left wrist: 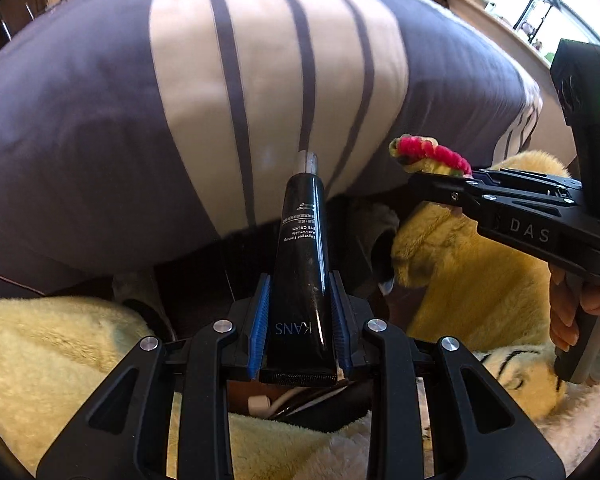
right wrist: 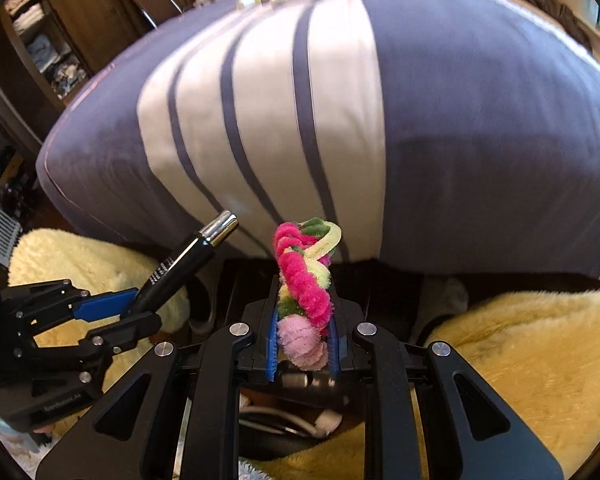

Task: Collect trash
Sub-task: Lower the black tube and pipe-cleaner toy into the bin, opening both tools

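Observation:
My left gripper (left wrist: 300, 300) is shut on a black eye-cream tube (left wrist: 302, 256) with a silver cap, which points forward toward the bed. The tube also shows in the right wrist view (right wrist: 180, 264), held by the left gripper (right wrist: 134, 304) at the lower left. My right gripper (right wrist: 303, 320) is shut on a twisted bundle of pink, green, yellow and lilac pipe cleaners (right wrist: 306, 280). In the left wrist view the right gripper (left wrist: 424, 178) is at the right, with the pipe cleaners (left wrist: 430, 156) sticking out of it. Both grippers hang side by side above the floor at the bed's edge.
A bed with a purple and white striped cover (left wrist: 260, 92) fills the space ahead, also in the right wrist view (right wrist: 320, 120). Fluffy yellow rugs (left wrist: 472, 280) (right wrist: 520, 352) lie below. White cables (right wrist: 300, 420) lie on the dark floor. A wooden wardrobe (right wrist: 100, 20) stands at the back left.

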Tool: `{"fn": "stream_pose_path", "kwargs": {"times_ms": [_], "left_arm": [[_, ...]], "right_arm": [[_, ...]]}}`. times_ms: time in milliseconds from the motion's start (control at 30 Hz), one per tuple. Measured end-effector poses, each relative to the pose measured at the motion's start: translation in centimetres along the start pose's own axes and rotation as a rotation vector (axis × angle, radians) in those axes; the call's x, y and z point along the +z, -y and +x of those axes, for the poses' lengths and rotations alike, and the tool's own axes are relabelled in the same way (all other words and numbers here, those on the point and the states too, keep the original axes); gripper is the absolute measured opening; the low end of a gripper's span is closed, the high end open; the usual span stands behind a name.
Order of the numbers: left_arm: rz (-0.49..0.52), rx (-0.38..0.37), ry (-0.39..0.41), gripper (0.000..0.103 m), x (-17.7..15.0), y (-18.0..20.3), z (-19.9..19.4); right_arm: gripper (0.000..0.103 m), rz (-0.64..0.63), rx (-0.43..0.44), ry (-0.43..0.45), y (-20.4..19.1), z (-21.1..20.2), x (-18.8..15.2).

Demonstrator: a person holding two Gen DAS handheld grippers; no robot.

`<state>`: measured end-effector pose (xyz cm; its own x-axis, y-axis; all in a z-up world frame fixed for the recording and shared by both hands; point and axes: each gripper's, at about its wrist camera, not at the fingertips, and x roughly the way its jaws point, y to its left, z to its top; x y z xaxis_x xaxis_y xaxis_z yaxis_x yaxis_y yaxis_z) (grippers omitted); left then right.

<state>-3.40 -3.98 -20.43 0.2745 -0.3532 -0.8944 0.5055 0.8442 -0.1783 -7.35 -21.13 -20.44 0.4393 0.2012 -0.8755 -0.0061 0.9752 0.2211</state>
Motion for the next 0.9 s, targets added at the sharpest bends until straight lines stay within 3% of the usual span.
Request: {"fn": "stream_pose_path", "kwargs": {"times_ms": [367, 733, 800, 867, 900], "left_arm": [[-0.069, -0.011, -0.163, 0.027, -0.3, -1.3, 6.0], [-0.066, -0.020, -0.199, 0.028, -0.5, -1.5, 7.5], [-0.070, -0.020, -0.196, 0.037, -0.5, -1.6, 7.3], [-0.072, -0.012, -0.190, 0.040, -0.4, -1.6, 7.1], [-0.072, -0.008, -0.187, 0.041, -0.4, -1.6, 7.0]], "right_arm": [[0.020, 0.043, 0.009, -0.164, 0.9, 5.0, -1.2], [0.024, 0.054, -0.001, -0.210, 0.6, 6.4, -0.4], [0.032, 0.060, -0.002, -0.206, 0.7, 6.3, -0.4], [0.047, 0.066, -0.001, -0.197, 1.0, 6.3, -0.5], [0.047, 0.070, -0.003, -0.188, 1.0, 6.0, -0.4]]}}
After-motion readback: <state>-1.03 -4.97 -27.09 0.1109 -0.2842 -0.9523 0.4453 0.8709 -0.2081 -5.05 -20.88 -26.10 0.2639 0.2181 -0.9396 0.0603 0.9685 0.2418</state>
